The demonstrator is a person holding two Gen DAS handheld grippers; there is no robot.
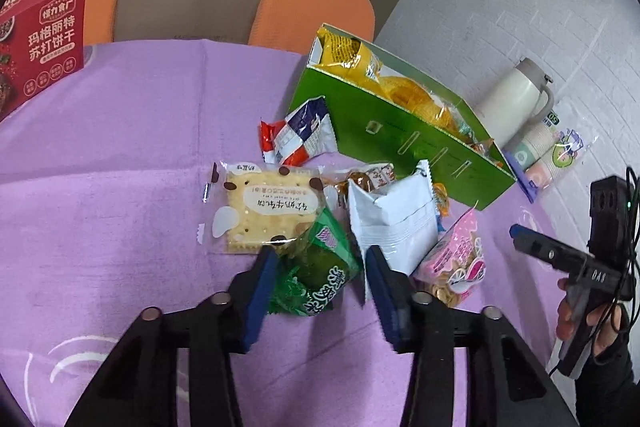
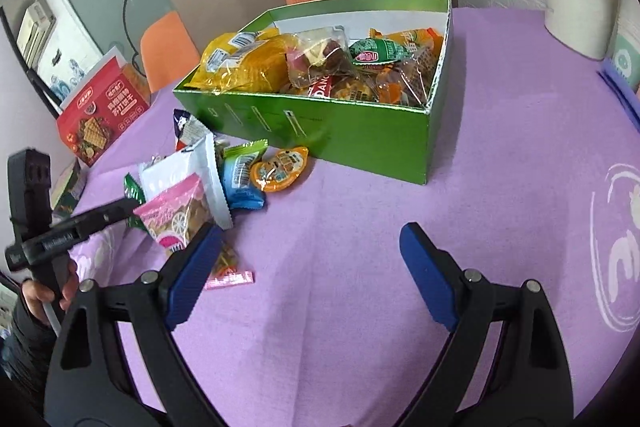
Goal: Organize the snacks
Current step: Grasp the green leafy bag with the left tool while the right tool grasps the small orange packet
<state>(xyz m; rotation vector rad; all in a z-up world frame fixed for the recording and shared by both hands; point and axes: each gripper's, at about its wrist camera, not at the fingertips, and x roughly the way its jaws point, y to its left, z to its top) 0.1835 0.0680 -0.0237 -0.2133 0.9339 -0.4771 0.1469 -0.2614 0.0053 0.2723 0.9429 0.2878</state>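
The left hand-held gripper [image 1: 320, 267] hangs wide around a green packet [image 1: 320, 267]; the white packet [image 1: 394, 223] at two o'clock may snag. The right hand-held gripper [image 2: 312, 267] gapes empty, the green box [image 2: 320, 131] at twelve o'clock.

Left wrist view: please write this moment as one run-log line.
left gripper: open, around green packet | right gripper: open, empty, over purple cloth | green box: part filled

A box [image 2: 360, 143] full of snacks stands toward the far edge of the surface [image 2: 480, 187]. A heap of loose packets [image 1: 320, 211] lies on the surface before the box's long side, a cracker packet [image 1: 260, 211] at its left end.
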